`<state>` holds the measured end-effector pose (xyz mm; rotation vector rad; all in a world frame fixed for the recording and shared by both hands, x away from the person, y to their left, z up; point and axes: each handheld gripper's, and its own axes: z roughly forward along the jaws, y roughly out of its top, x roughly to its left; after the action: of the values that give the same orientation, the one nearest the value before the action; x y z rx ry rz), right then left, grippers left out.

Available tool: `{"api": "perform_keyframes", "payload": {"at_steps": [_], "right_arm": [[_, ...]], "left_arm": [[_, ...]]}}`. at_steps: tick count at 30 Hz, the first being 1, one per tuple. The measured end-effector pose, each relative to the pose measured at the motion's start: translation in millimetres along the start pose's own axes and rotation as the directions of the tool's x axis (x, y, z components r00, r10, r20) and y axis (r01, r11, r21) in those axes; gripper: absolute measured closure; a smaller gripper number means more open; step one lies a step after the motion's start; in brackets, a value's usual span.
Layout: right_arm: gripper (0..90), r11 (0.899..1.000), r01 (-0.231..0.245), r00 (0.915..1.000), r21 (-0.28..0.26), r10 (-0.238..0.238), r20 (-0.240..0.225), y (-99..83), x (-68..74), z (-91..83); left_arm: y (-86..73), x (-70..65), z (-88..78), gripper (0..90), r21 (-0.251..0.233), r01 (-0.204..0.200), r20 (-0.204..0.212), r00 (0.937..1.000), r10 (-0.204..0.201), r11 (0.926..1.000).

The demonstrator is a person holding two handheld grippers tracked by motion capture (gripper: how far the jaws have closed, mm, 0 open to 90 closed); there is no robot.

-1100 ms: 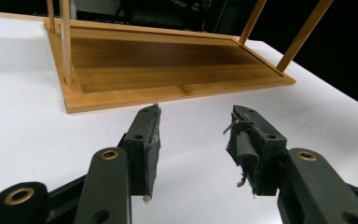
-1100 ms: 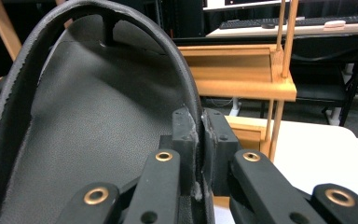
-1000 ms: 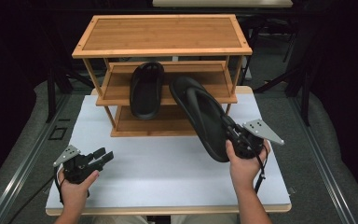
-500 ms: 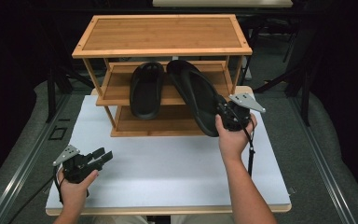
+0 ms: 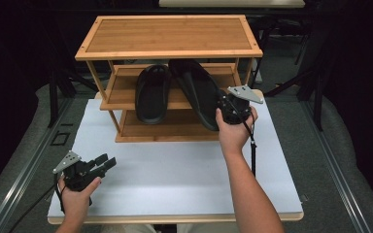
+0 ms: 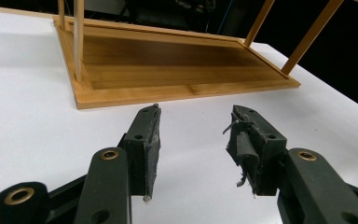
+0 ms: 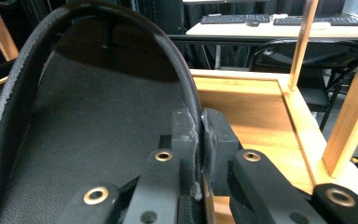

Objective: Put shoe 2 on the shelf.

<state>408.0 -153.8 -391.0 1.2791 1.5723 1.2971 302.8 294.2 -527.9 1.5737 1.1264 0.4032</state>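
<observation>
A wooden three-tier shoe rack (image 5: 169, 34) stands at the back of the white table. One black slipper (image 5: 151, 93) lies on its middle shelf at the left. My right gripper (image 5: 222, 108) is shut on the rim of a second black slipper (image 5: 196, 88), whose toe reaches over the middle shelf beside the first. In the right gripper view the jaws pinch the slipper's rim (image 7: 196, 122) with its sole (image 7: 88, 121) at the left. My left gripper (image 5: 108, 162) rests low over the table's near left, open and holding nothing; its fingers (image 6: 148, 142) point at the rack's bottom shelf (image 6: 168, 65).
The white table top (image 5: 175, 170) lies between the rack and the near edge. The rack's posts (image 7: 354, 107) stand close to the right of the held slipper. Dark floor and metal frames surround the table; a desk with keyboards (image 7: 261, 19) stands far behind.
My right gripper has carried the slipper away from me and leftward, from the table in front of the rack up onto the middle shelf beside the other slipper. The left gripper has stayed put.
</observation>
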Motion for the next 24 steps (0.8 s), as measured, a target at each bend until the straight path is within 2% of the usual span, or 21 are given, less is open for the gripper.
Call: {"api": "perform_keyframes", "payload": {"at_steps": [10, 18, 24], "right_arm": [[83.5, 1.0, -0.005, 0.9985, 0.026, 0.003, 0.055, 1.7, -1.1, 16.6], [83.0, 0.997, -0.05, 0.996, 0.052, 0.046, 0.076, 3.3, -1.9, 28.3], [78.6, 0.998, -0.03, 0.9943, 0.059, 0.023, 0.104, 5.4, 5.0, 32.6]], "left_arm": [[-0.5, -1.2, 1.7, 52.9, 0.003, -0.004, 0.007, 1.0, 0.004, 1.0], [-0.7, -3.1, 2.2, 52.9, 0.0, -0.004, 0.008, 1.0, 0.004, 1.0], [-0.7, -3.6, 3.0, 52.9, 0.006, -0.008, 0.011, 0.9999, 0.008, 0.9999]]}}
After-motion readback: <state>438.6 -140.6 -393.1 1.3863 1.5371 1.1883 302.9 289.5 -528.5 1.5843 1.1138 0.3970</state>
